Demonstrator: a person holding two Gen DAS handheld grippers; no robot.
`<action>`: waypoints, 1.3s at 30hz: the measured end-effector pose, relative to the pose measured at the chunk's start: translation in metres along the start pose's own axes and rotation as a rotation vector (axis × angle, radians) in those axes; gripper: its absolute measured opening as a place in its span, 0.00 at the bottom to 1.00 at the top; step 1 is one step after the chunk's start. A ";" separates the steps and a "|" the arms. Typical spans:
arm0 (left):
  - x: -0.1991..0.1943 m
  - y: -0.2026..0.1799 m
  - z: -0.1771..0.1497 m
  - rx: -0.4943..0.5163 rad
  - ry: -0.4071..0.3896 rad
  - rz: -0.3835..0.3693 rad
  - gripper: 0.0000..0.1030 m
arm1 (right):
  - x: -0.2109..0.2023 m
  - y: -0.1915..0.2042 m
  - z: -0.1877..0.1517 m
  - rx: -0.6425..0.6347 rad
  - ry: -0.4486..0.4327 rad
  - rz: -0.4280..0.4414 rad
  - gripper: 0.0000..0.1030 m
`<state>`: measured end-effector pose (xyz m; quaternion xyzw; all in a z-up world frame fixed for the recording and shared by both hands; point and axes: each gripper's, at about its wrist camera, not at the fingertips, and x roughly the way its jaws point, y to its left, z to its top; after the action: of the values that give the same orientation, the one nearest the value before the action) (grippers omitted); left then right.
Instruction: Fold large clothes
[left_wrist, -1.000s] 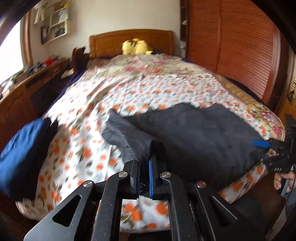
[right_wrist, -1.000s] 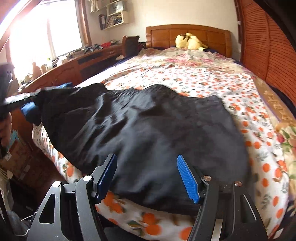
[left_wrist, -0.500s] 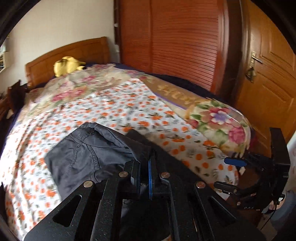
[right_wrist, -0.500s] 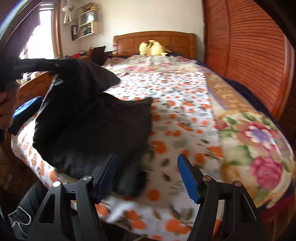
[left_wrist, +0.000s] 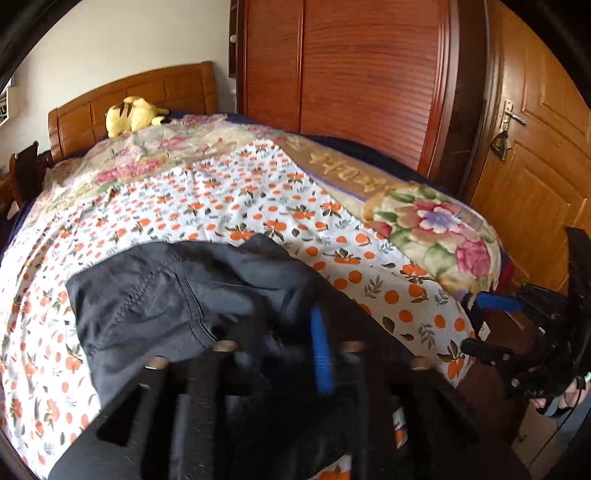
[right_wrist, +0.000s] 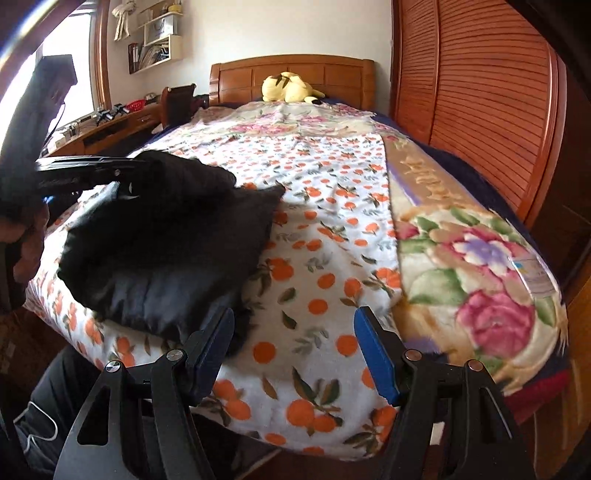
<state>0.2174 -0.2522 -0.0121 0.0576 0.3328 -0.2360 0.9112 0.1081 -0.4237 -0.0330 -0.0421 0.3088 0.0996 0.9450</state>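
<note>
The dark trousers (right_wrist: 166, 251) were spread wide a moment ago, and now they lie folded over in a heap on the near left part of the orange-flowered blanket (right_wrist: 325, 236). The left gripper (left_wrist: 280, 332) was pinched shut on the cloth before; its jaws are now opening, with cloth still between them. The right gripper (right_wrist: 293, 350) stays wide open over the bare blanket, holding nothing.
</note>
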 end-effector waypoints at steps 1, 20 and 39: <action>-0.005 0.003 0.000 0.000 -0.013 0.000 0.46 | 0.000 0.004 0.003 -0.001 -0.008 0.005 0.67; -0.125 0.144 -0.052 -0.097 -0.097 0.161 0.80 | 0.027 0.122 0.114 -0.158 -0.099 0.109 0.68; -0.153 0.204 -0.113 -0.183 -0.098 0.161 0.80 | 0.135 0.129 0.151 -0.110 0.203 0.083 0.68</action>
<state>0.1454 0.0171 -0.0136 -0.0108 0.3022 -0.1333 0.9438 0.2738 -0.2545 0.0064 -0.0911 0.3984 0.1509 0.9001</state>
